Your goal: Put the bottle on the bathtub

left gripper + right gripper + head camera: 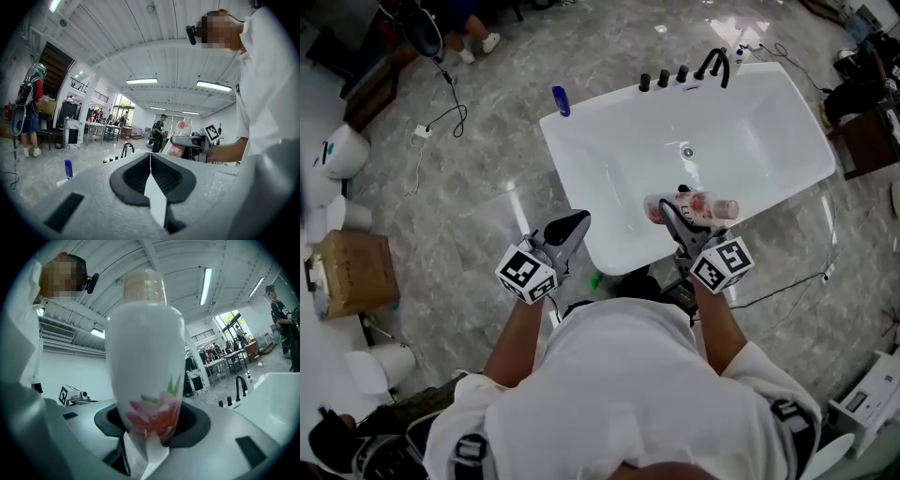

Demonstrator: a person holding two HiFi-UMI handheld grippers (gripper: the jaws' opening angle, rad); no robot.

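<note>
The left gripper [572, 228] hangs just beside the white oval bathtub [609, 150], its jaws pressed together on nothing. A small blue bottle [561, 100] stands on the tub's far-left rim. The right gripper [677, 217] clamps the white flower-printed plastic bottle with a beige cap [701, 206] — held sideways above the tub's near rim.

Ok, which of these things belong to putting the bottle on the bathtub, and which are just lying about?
In the job:
- flowered bottle, clamped in the right hand-held gripper
- white bathtub

Just lying about:
- small blue bottle at the tub's corner
- cardboard box
- floor cable
- left hand-held gripper, shut and empty
</note>
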